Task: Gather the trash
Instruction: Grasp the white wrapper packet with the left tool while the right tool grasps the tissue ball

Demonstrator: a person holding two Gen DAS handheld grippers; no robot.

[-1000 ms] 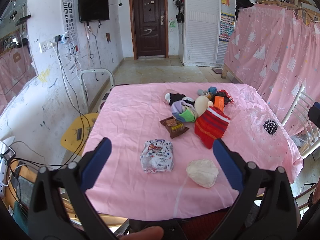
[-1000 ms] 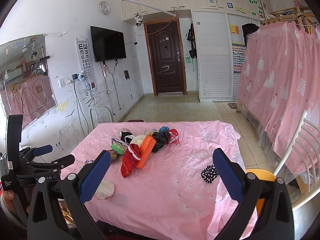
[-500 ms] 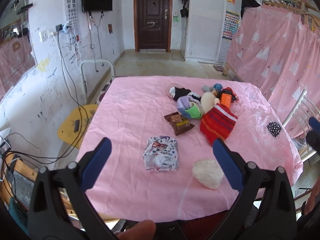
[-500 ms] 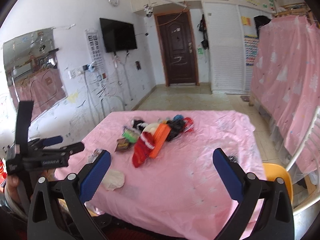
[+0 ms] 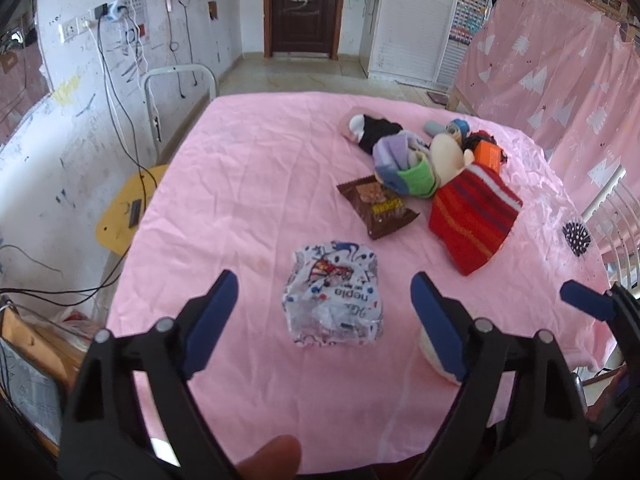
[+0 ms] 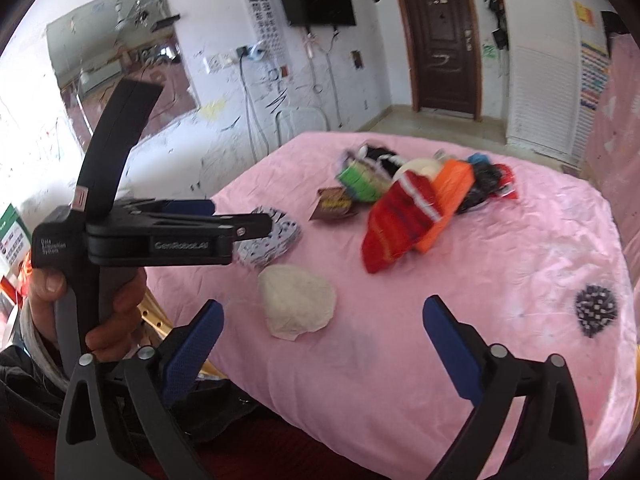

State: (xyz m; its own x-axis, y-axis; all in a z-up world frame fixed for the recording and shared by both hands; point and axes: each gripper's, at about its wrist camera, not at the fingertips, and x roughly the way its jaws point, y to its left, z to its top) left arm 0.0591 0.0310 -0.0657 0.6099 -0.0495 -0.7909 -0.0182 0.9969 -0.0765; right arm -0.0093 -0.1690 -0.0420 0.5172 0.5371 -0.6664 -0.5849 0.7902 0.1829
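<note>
Low in the frame, the left gripper (image 5: 324, 320) hangs spread wide over the pink table (image 5: 248, 184), its blue pads either side of a crumpled white printed wrapper (image 5: 334, 300). A brown snack packet (image 5: 378, 206) lies above it, touching the sock pile (image 5: 436, 168) at upper right. A pale wad (image 5: 430, 354) peeks behind the right-hand pad.

Counted on the table: one printed tissue pack (image 5: 334, 298), one brown snack wrapper (image 5: 378, 206), one crumpled white wad (image 6: 296, 306), one sock pile (image 5: 432, 168).
</note>
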